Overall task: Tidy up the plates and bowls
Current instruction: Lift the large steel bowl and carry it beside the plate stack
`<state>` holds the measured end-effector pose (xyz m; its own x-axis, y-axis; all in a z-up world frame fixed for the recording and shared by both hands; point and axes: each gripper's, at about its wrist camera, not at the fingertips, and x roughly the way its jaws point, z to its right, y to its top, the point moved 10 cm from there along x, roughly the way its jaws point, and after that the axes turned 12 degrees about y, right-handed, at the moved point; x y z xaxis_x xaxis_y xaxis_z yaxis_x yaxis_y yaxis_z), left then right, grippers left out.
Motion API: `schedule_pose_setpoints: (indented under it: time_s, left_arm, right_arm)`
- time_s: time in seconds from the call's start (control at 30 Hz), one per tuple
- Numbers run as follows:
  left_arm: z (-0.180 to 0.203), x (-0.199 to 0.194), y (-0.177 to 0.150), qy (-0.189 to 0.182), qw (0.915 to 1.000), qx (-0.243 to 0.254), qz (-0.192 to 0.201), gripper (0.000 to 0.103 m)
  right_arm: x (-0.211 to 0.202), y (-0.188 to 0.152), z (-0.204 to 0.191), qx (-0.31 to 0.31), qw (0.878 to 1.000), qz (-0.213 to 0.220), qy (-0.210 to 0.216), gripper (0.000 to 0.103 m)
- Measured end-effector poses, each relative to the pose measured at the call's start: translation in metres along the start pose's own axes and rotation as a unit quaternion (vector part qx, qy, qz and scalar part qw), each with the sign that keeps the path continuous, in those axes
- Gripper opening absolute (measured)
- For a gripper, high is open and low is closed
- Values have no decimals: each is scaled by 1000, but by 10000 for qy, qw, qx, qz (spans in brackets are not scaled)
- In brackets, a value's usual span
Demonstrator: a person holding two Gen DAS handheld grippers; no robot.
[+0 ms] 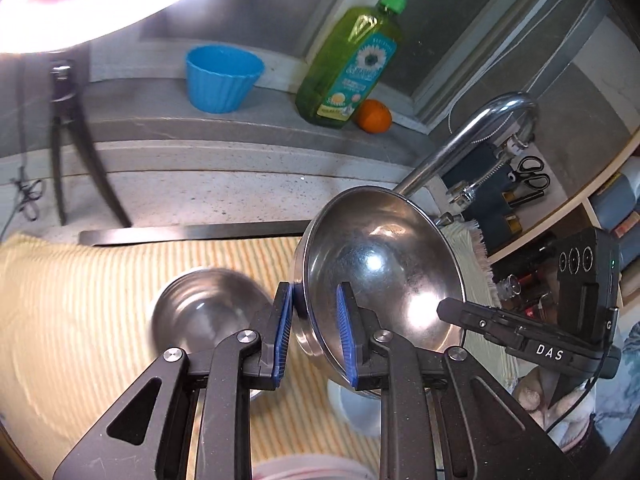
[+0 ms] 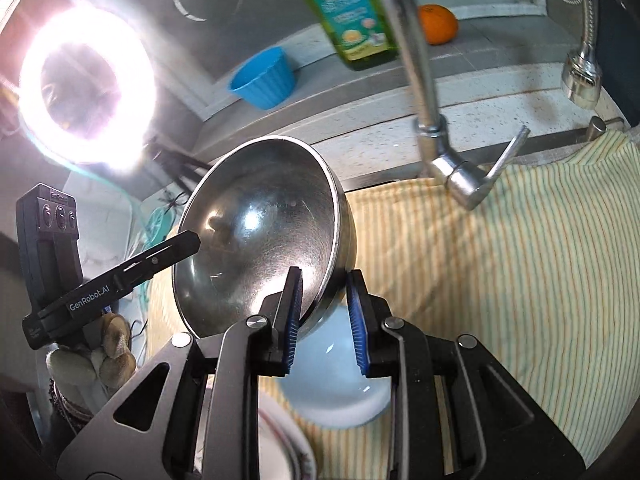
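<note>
My left gripper (image 1: 314,330) is shut on the rim of a steel bowl (image 1: 380,268), held tilted above the striped cloth (image 1: 100,300). A second steel bowl (image 1: 204,308) lies on the cloth to its left, blurred. My right gripper (image 2: 324,320) is shut on the rim of another steel bowl (image 2: 260,240), also tilted. Below it sits a white bowl (image 2: 336,384) on the cloth (image 2: 500,280), and a plate edge (image 2: 284,448) shows at the bottom. The other gripper appears at the side of each view.
A faucet (image 2: 424,92) stands over the cloth-covered sink. On the ledge behind are a blue cup (image 1: 222,78), a green soap bottle (image 1: 348,68) and an orange (image 1: 374,116). A ring light on a tripod (image 2: 86,84) stands at the left.
</note>
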<state>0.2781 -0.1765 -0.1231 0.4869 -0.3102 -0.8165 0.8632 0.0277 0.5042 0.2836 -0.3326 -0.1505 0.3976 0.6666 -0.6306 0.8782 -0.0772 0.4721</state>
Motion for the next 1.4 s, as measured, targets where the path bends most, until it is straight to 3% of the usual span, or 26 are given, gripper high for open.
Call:
schedule_pose_setpoints:
  time_s: [0.23,0.67,0.97,1.4]
  left_arm:
    - [-36,-43,-21,145,9991,-295,260,20]
    - [-116,-98,-80,638,9916,-1028,464,20]
    - [-171,-115,-118,893,9811,-1654,464,20]
    - [-222,-112,-169,1182,9670,-2247,223,20]
  right_arm:
    - [11,-27,-52,-377,9987,-238,229,24]
    - [70,-87,-128,-939,9880,-1023,673,24]
    - [116,-121,-170,-1301,9764,-1524,807,24]
    - [173,-162,-195,-1618,9599,-2173,720,24]
